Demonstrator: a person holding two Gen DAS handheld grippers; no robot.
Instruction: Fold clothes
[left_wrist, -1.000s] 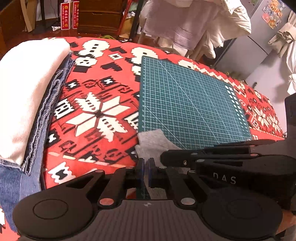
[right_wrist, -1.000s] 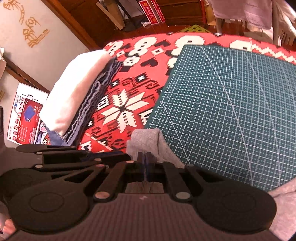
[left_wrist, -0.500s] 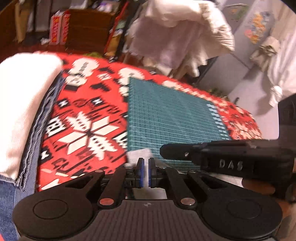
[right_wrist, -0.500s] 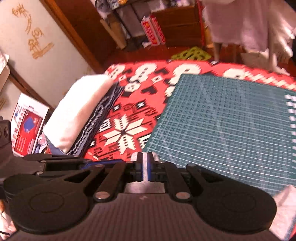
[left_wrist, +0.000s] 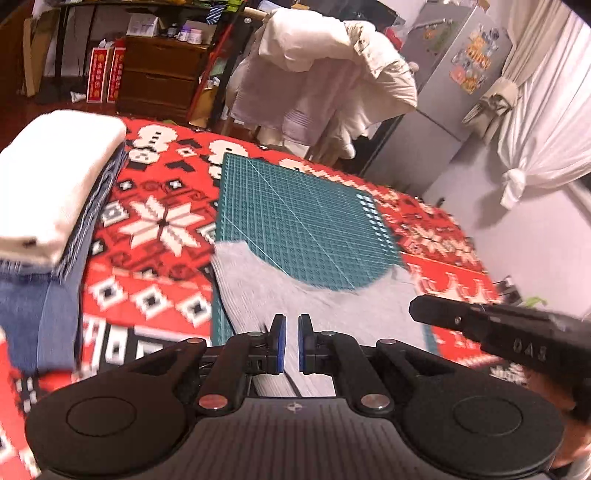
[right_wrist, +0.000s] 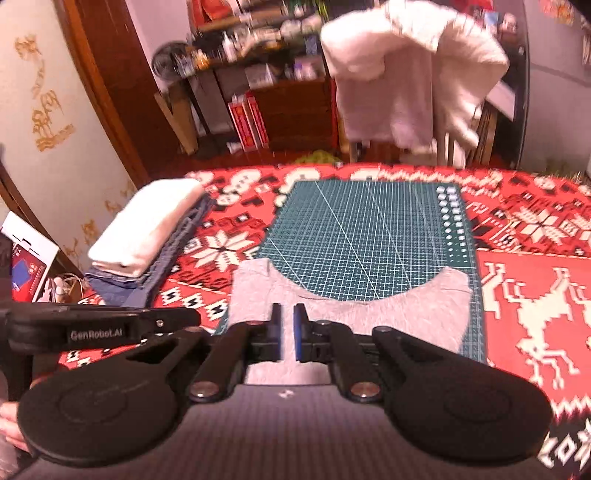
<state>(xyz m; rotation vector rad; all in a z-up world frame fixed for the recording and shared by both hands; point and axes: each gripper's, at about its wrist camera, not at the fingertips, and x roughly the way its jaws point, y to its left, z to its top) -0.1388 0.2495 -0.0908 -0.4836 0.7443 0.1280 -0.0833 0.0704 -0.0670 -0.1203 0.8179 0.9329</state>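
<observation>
A grey garment (left_wrist: 295, 299) lies flat on the near end of the green cutting mat (left_wrist: 295, 214), its far edge curving inward. My left gripper (left_wrist: 291, 343) hovers over the garment's near part, its blue pads a narrow gap apart with nothing between them. In the right wrist view the same grey garment (right_wrist: 369, 317) spreads across the mat (right_wrist: 369, 229). My right gripper (right_wrist: 288, 334) stands above its left portion, also slightly open and holding nothing. Each gripper's body shows at the edge of the other's view.
A folded pile, white cloth (left_wrist: 51, 177) over blue denim (left_wrist: 55, 314), sits on the left of the red patterned tablecloth (left_wrist: 155, 288). Behind the table, pale clothes hang over a chair (right_wrist: 406, 66). A grey fridge (left_wrist: 443, 92) stands at the back right.
Both grippers were shut on the grey garment's edge low over the table. They have since let go and risen and pulled back, and the garment now lies spread on the mat.
</observation>
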